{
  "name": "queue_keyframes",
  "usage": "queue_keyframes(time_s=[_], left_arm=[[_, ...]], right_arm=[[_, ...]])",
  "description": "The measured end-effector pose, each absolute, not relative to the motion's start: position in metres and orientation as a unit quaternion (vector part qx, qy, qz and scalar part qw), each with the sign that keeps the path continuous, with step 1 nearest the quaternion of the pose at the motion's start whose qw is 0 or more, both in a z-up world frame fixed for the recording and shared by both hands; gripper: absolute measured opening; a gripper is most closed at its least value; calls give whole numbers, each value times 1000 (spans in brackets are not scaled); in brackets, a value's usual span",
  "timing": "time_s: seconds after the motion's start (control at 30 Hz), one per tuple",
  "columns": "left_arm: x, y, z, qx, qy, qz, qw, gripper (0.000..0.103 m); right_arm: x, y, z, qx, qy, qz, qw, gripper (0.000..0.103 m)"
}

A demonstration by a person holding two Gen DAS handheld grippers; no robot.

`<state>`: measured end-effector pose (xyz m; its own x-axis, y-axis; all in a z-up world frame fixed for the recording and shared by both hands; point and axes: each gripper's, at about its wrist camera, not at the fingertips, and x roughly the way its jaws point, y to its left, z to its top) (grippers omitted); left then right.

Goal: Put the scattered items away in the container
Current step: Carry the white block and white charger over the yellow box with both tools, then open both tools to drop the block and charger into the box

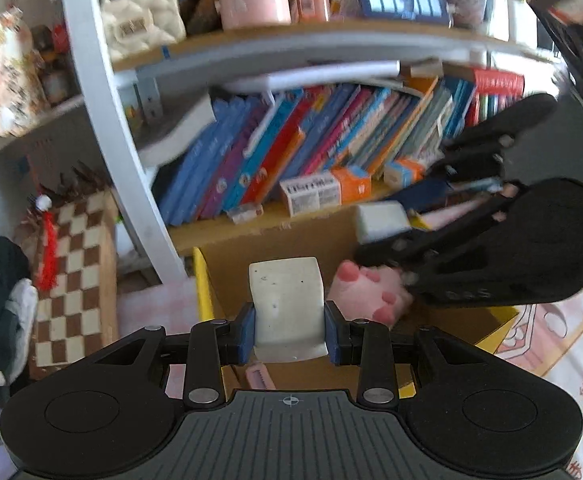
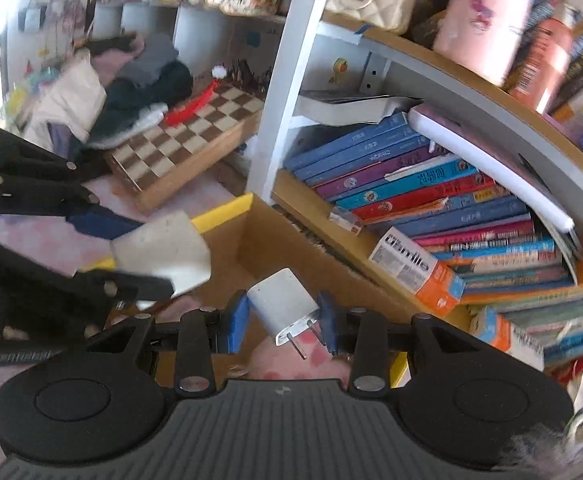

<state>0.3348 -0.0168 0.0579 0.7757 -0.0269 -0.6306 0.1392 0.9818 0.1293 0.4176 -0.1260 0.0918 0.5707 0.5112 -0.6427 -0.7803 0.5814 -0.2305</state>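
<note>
Fingers (image 2: 326, 322) around tilted charger (image 2: 285, 304), prongs down-right

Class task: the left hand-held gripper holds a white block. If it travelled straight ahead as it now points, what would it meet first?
Probably the far inner wall of the cardboard box, straight beyond the white block in the left hand-held gripper; the bookshelf lies behind. Depth is uncertain.

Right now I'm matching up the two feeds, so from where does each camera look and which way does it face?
Left wrist: on the left gripper, facing the bookshelf over the cardboard box; it holds a white block.
Right wrist: on the right gripper, facing the same shelf from the right; it holds a white plug.
Shared: box, shelf, chessboard; each sees the other gripper.
</note>
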Motion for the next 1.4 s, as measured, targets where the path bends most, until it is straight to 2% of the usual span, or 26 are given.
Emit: queue_keyframes(time_s=[0.5,0.9,0.97,1.07,1.1,1.13,1.3,1.4], left_arm=[[390,-8,4,62,451,-29,890,33],[394,-16,-6,95,471,-37,876,35],[392,-17,-6,96,472,-36,876,36],[390,-16,-6,95,471,-34,876,37],[389,-16,-4,96,470,-34,877,40],[388,-16,-2,99,466,-35,878,43],[378,-18,12,109,442,-35,889,55],[371,-18,19,111,428,-29,897,65]], right_arm=[[478,-55,23,-321,338,411,784,35],[503,-29,-7,-324,385,408,762,35],[506,-29,-9,-320,388,406,763,40],[509,-30,-9,-308,391,405,767,56],[509,-31,-8,-303,391,405,769,65],[509,-32,-7,-299,390,407,770,70],[506,-39,2,-285,384,408,778,76],[503,-44,7,-278,380,405,784,78]])
